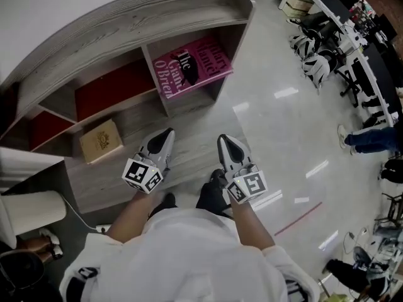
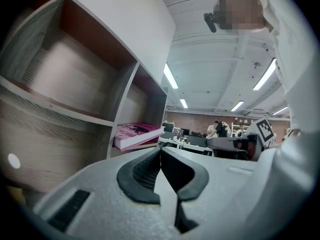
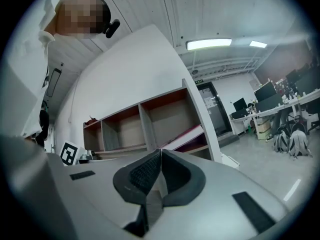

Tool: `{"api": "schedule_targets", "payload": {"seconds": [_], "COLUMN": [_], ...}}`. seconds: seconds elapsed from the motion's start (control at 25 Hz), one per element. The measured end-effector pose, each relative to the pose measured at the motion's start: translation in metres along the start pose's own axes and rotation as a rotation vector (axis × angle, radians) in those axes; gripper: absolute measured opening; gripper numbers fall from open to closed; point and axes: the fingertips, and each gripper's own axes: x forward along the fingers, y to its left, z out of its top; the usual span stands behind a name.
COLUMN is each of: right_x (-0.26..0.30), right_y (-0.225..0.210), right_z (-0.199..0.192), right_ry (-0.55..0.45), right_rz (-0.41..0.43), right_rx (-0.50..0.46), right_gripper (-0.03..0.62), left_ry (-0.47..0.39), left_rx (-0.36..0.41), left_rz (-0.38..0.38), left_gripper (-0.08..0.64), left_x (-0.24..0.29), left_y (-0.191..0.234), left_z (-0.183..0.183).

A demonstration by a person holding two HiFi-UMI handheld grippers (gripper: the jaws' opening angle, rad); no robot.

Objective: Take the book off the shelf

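A pink book [image 1: 192,65] lies flat in the right compartment of the wooden shelf [image 1: 126,17], with a black object on its cover. The left gripper view shows the same pink book [image 2: 135,134] ahead of the jaws, and in the right gripper view only a thin edge of the book [image 3: 186,135] shows. My left gripper [image 1: 169,133] and right gripper [image 1: 223,140] hang side by side in front of the shelf, below the book and apart from it. In their own views the left gripper [image 2: 160,150] and the right gripper [image 3: 161,152] are shut, with nothing held.
A tan box [image 1: 101,141] sits on the low shelf board to the left. A white cylinder [image 1: 31,209] stands at the left edge. Desks, chairs and bags [image 1: 318,55] line the right side, and a person's legs [image 1: 371,138] stand there on the glossy floor.
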Motion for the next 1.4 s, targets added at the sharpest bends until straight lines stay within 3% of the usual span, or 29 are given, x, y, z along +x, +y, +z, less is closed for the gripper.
{"api": "schedule_targets", "payload": {"seconds": [0.48, 0.88, 1.08, 1.24, 1.4], "right_x": [0.056, 0.108, 0.118, 0.13, 0.144], "right_y": [-0.073, -0.082, -0.096, -0.111, -0.114], "right_z": [0.019, 0.037, 0.037, 0.031, 0.027], "right_ry": [0.051, -0.019, -0.052, -0.07, -0.074], "right_rz": [0.238, 0.333, 0.275, 0.196, 0.162], "right_rx": [0.102, 0.423, 0.647, 0.808, 0.856], "right_gripper": [0.015, 0.017, 0.02, 0.138, 0.212], "left_ry": [0.0, -0.01, -0.009, -0.001, 0.003], "left_rx": [0.028, 0.007, -0.008, -0.011, -0.023], "left_rz": [0.23, 0.424, 0.448, 0.418, 0.395], "left_gripper": [0.015, 0.015, 0.015, 0.015, 0.015], "left_x": [0.053, 0.053, 0.048, 0.045, 0.044], "left_y": [0.016, 0.03, 0.033, 0.039, 0.048], "left_z": [0.007, 0.0, -0.007, -0.011, -0.01]}}
